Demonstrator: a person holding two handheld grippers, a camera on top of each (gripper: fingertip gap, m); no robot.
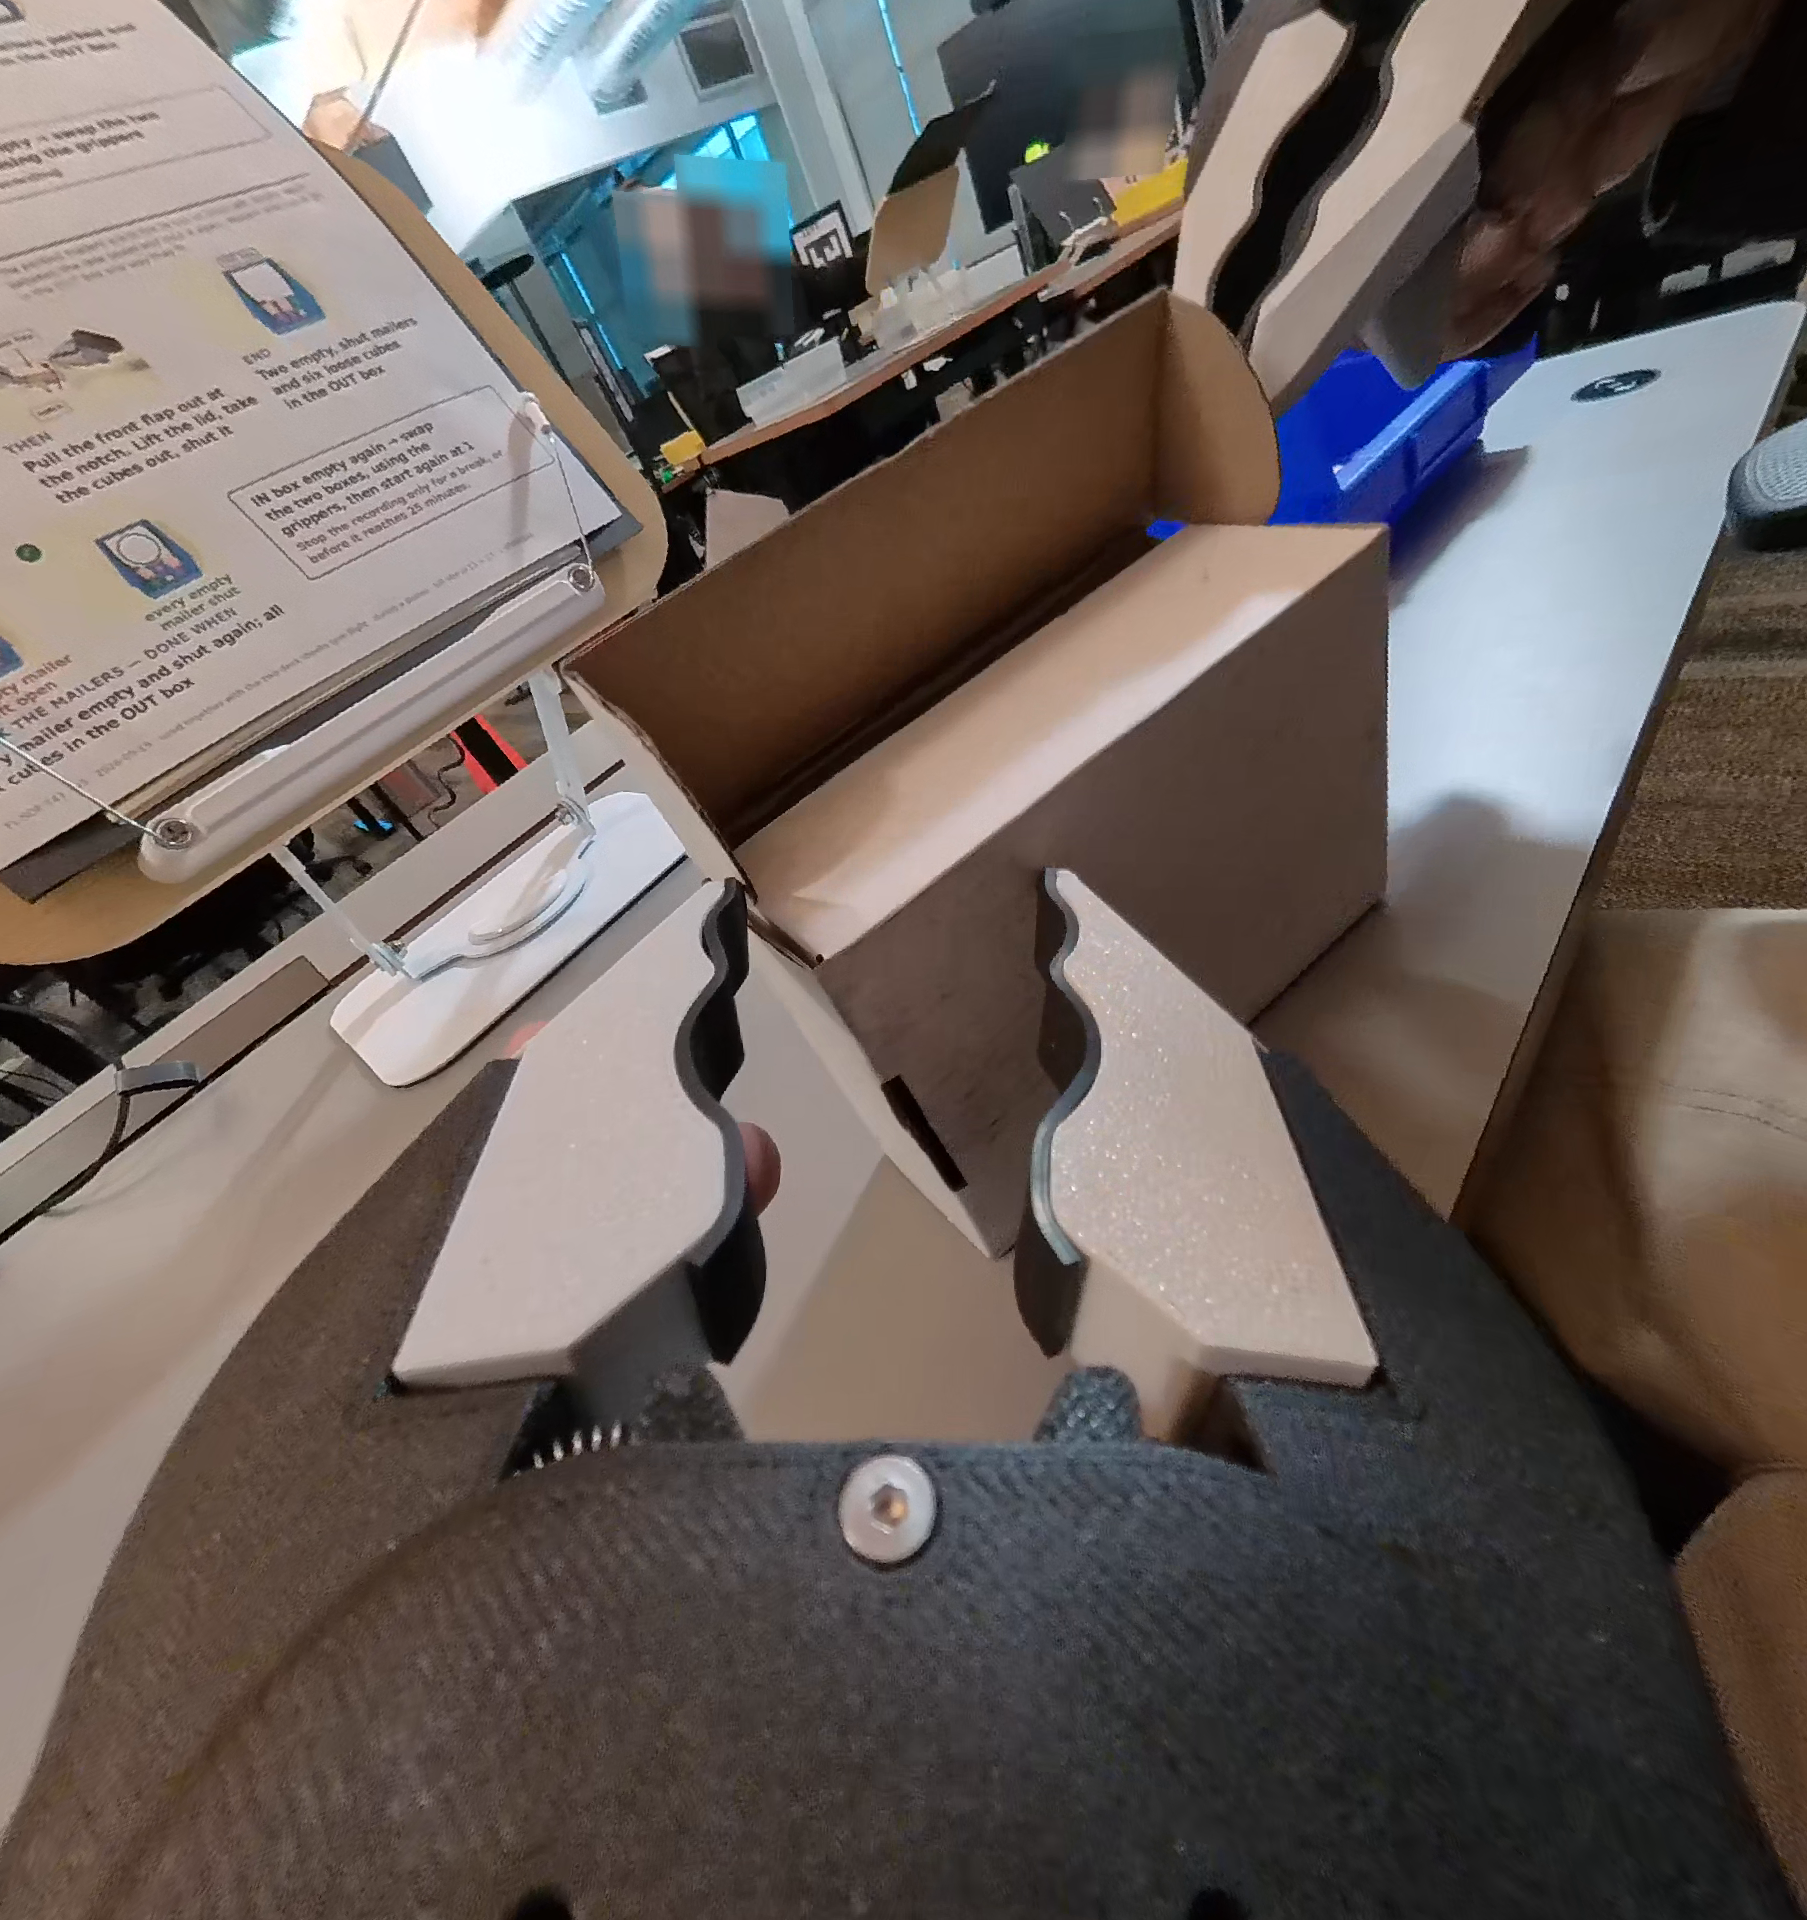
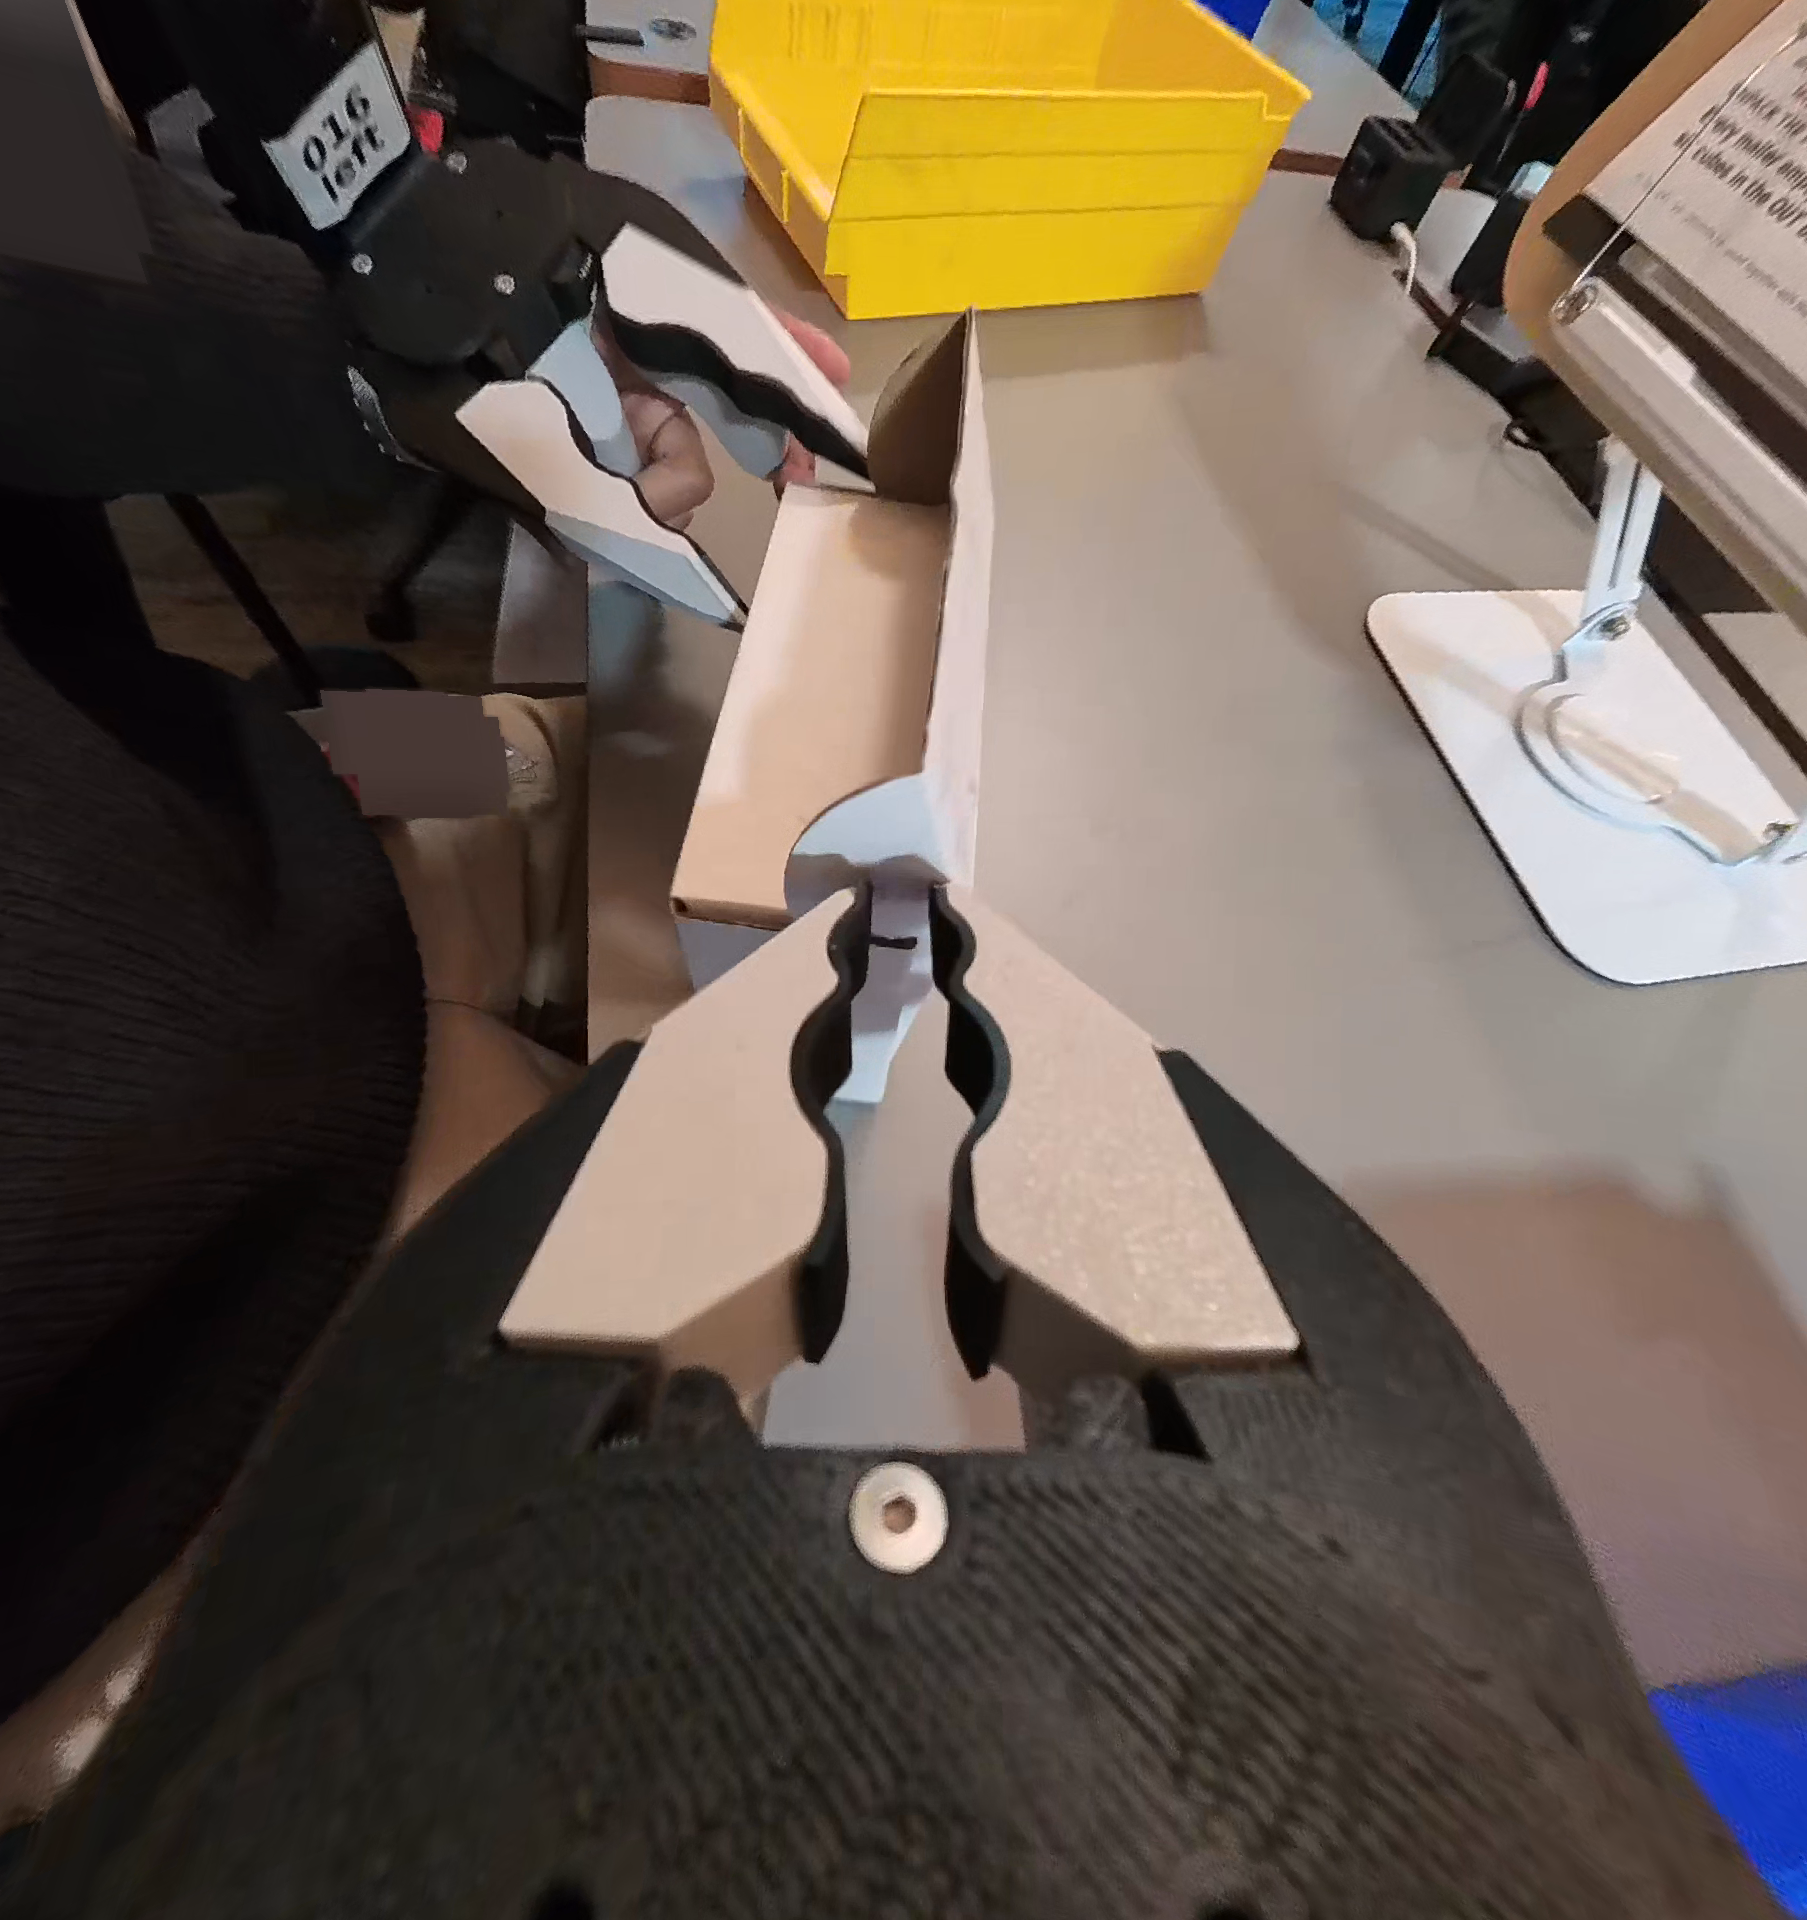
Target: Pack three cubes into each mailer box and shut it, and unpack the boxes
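Observation:
A brown cardboard mailer box [image 1: 1086, 748] lies near the table's edge, its lid raised with the front flap [image 2: 966, 623] standing upright. No cubes show. My left gripper [image 1: 894, 888] is open and empty, with the box's near corner between its fingers. It also shows in the right wrist view [image 2: 795, 535] at the far end of the box. My right gripper [image 2: 899, 909] is shut on the lid's white rounded side flap [image 2: 857, 831]. It also shows in the left wrist view [image 1: 1252, 291], above the box's far end.
A yellow bin [image 2: 1003, 135] stands beyond the box. A blue bin [image 1: 1398, 436] sits at the other end. A white document stand [image 2: 1605, 779] with an instruction sheet [image 1: 255, 416] stands on the grey table [image 2: 1190, 623]. The person's lap [image 1: 1709, 1143] is close by the table edge. The gap from one gripper's tips to the other's is roughly 12 cm.

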